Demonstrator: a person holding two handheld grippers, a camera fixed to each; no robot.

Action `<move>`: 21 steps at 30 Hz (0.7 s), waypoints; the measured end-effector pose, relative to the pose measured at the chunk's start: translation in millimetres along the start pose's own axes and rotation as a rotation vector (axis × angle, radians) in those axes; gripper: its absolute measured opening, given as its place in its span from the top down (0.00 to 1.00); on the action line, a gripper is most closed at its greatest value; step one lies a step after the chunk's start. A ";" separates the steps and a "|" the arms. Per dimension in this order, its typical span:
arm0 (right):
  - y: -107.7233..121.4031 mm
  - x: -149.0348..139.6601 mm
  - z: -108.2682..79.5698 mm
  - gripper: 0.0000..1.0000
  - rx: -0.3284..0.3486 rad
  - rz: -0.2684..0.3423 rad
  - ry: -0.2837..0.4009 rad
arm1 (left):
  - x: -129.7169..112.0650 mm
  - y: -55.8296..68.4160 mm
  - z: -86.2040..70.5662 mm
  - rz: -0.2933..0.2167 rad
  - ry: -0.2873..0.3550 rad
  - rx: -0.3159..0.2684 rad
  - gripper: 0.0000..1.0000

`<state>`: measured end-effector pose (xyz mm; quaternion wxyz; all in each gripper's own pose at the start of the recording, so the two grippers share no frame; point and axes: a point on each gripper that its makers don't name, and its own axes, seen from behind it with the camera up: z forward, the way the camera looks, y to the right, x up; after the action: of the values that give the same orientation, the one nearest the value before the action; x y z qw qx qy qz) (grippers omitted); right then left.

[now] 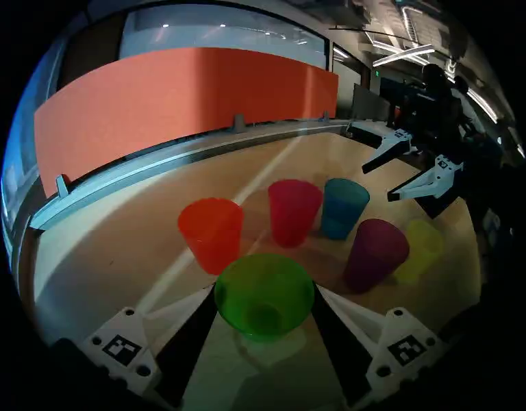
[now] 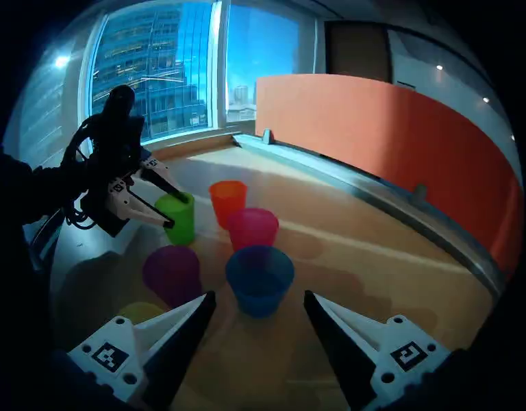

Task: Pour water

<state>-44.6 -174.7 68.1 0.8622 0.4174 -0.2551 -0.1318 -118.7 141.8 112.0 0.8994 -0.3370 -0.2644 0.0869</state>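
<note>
In the left gripper view, the left gripper [image 1: 264, 288] held the green cup [image 1: 264, 305]. Its two fingers lay against the two sides of the cup near the rim, at a middle width. The cup stood upright, and I could not tell if there was water inside. Each finger carried a square black-and-white marker [image 1: 121, 348]; this is a pattern, not letters. Behind the green cup, five more cups stood close together on the wooden bench [image 1: 112, 253]: an orange cup [image 1: 211, 236], a pink cup [image 1: 294, 212], a blue cup [image 1: 344, 207], a purple cup [image 1: 376, 255] and a yellow cup [image 1: 422, 248]. The right gripper [image 1: 377, 183] hung above the bench at the far right with its fingers apart and nothing between them. An orange partition [image 1: 181, 103] ran along the far edge of the bench.

In the right gripper view, the right gripper's fingers stood wide apart. The blue cup [image 2: 259, 277] was just in front of them, between the two tips but not touched by them. Farther off on the left, the left gripper [image 2: 180, 210] was closed around the green cup [image 2: 179, 222], which stood on the bench beside the orange cup. A large window [image 2: 153, 75] showed tall buildings.
</note>
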 end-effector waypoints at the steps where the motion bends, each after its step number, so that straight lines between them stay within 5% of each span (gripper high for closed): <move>1: -0.2 -0.2 2.3 0.00 0.000 -0.001 -0.002 | 0.6 -0.1 -0.7 -0.002 0.002 -0.001 0.10; 21: 2.9 -6.1 50.4 0.00 0.000 -0.003 -0.049 | 7.8 3.3 -14.9 0.001 0.029 -0.006 0.10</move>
<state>-77.4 -203.1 94.6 0.8554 0.4144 -0.2756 -0.1432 -104.1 138.5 103.7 0.9021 -0.3413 -0.2513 0.0814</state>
